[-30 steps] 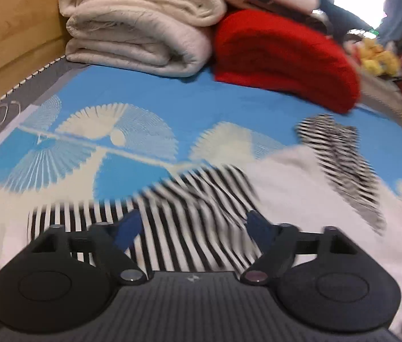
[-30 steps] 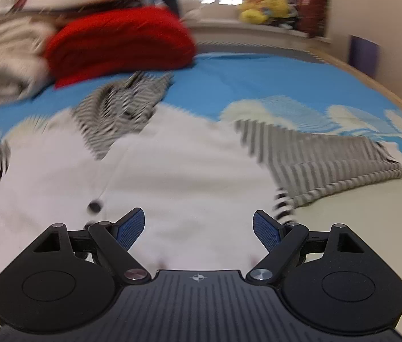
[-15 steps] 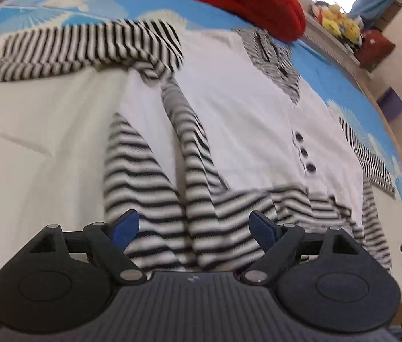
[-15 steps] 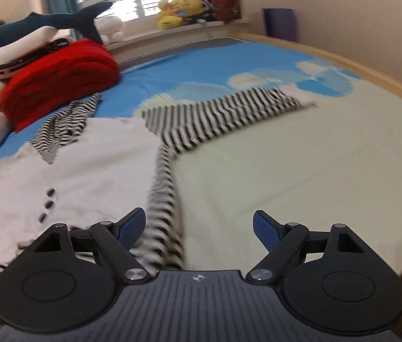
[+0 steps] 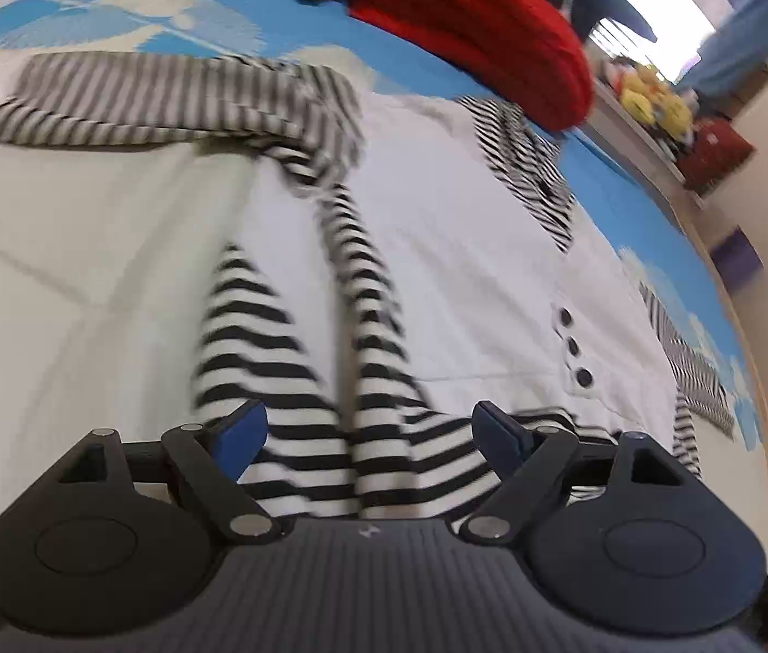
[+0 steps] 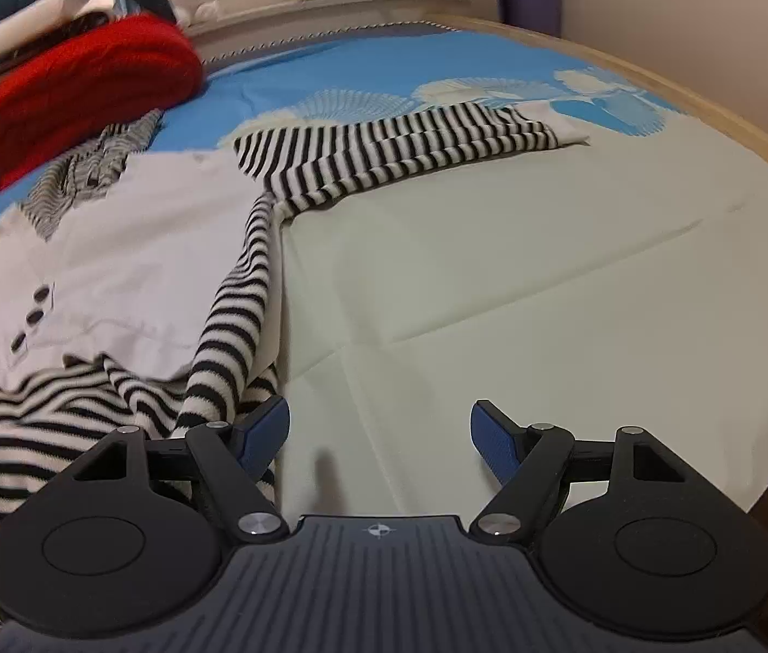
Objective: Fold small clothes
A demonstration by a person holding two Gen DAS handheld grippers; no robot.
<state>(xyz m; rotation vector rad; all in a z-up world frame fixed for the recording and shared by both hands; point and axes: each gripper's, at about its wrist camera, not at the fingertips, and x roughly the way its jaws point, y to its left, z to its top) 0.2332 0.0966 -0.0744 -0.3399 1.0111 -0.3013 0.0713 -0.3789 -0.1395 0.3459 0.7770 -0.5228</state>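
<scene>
Cardigan (image 5: 454, 250) lies flat on bed (image 6: 520, 283), unfolded; left gripper (image 5: 367, 430) w/ striped hem btwn just-narrowing jaws, right gripper (image 6: 378, 430) likewise narrowing over bare sheet beside hem, neither pinching — approach step, next needs both closing on hem corners.

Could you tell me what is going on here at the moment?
A person holding a gripper in each hand is about to fold a white top with black-and-white striped sleeves, spread flat on a bed. The left gripper hovers over the striped hem, the right gripper by the hem's other corner. Both have just been closing slightly but remain open, gripping nothing. No fold is made yet.
</scene>
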